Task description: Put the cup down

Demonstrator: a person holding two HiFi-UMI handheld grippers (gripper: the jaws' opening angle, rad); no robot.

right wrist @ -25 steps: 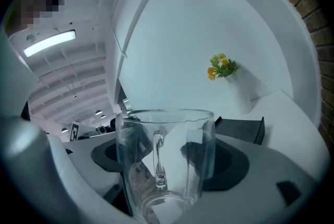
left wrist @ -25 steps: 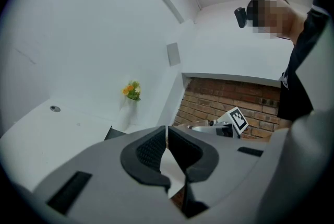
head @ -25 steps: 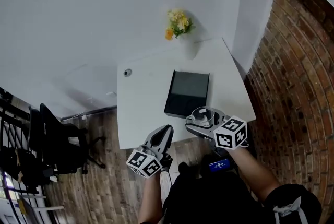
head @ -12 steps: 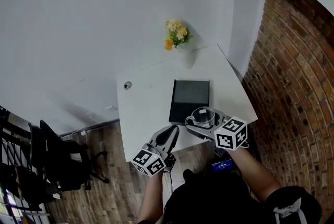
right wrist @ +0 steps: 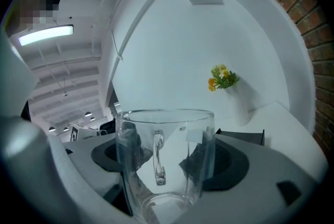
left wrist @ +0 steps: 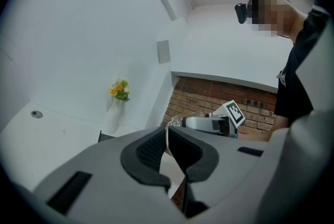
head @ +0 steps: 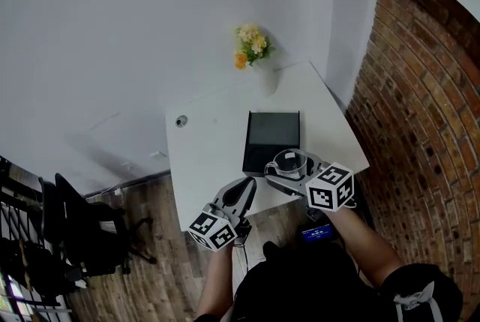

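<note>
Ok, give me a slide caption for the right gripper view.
Right gripper, fingers closed on an upright clear glass cup; flowers on the white table behind.

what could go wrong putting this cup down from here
1. The right gripper holds the clear glass cup close to the front edge of the table. Set down there, it might tip off the edge.
2. The dark flat box lies right beside the cup. If the base lands partly on it, the cup may stand tilted.
3. Smooth glass could slip between the pads if the jaws open early.
</note>
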